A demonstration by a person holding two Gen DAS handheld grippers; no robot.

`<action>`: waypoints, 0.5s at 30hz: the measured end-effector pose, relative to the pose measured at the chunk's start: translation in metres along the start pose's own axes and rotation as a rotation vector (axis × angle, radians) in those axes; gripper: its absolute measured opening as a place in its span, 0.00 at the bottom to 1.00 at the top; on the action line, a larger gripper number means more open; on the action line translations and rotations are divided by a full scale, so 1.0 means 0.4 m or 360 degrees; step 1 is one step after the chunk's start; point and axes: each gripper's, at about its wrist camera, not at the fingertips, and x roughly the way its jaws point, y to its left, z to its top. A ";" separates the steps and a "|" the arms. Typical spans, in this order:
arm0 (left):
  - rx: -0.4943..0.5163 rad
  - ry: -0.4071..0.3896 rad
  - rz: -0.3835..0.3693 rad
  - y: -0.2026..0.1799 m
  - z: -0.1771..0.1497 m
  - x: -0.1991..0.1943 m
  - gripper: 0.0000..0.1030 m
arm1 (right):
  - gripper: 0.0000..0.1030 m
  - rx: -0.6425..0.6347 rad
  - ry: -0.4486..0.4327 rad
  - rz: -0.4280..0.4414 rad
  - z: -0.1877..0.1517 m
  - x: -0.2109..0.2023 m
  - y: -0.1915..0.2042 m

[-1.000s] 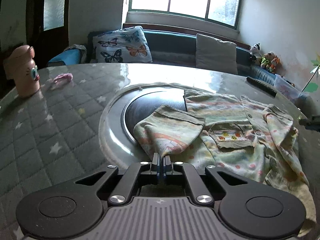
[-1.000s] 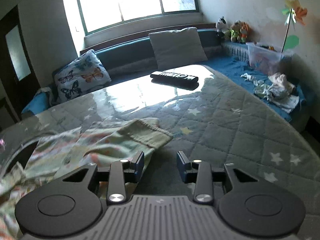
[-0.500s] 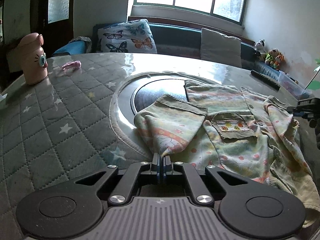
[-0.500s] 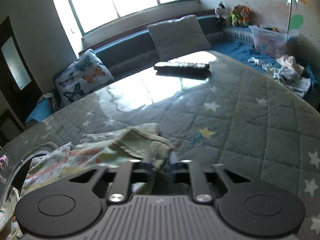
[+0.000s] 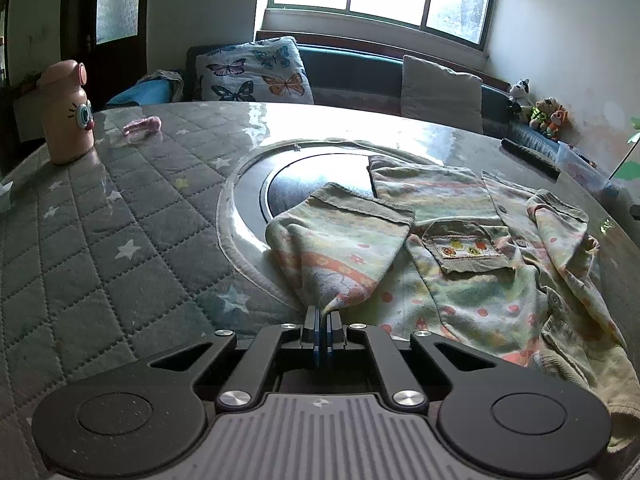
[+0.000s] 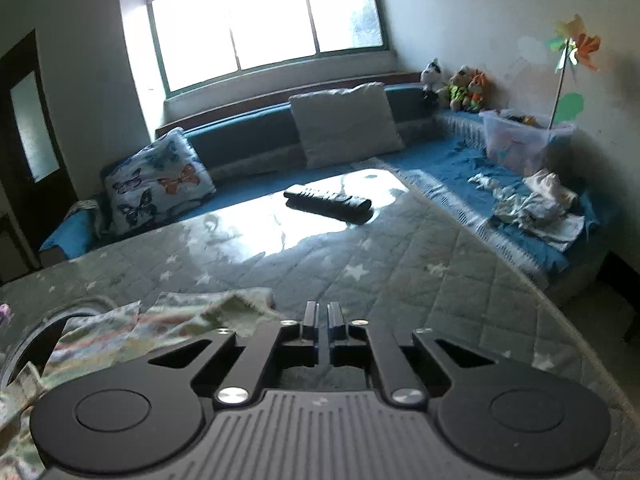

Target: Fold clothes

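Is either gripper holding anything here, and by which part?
The left gripper pinches the patterned shirt at the base fold of its folded-over sleeve. The right gripper is shut on nothing visible.

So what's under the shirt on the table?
The shirt lies partly over the round dark inset in the quilted table cover. Part of the inset's rim is hidden under the fabric; anything else beneath can't be seen.
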 end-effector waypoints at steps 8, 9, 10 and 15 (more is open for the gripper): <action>-0.0003 0.0020 0.0003 0.002 -0.004 0.007 0.04 | 0.22 0.0189 0.0124 0.0166 -0.025 0.106 0.009; -0.0004 0.0022 0.0003 0.003 -0.004 0.008 0.04 | 0.25 0.0214 0.0139 0.0179 -0.027 0.124 0.011; -0.0004 0.0024 0.0004 0.003 -0.005 0.009 0.04 | 0.28 0.0237 0.0152 0.0182 -0.028 0.140 0.013; -0.0001 0.0033 0.0008 0.004 -0.003 0.015 0.05 | 0.35 0.0336 0.0186 0.0189 -0.036 0.198 0.007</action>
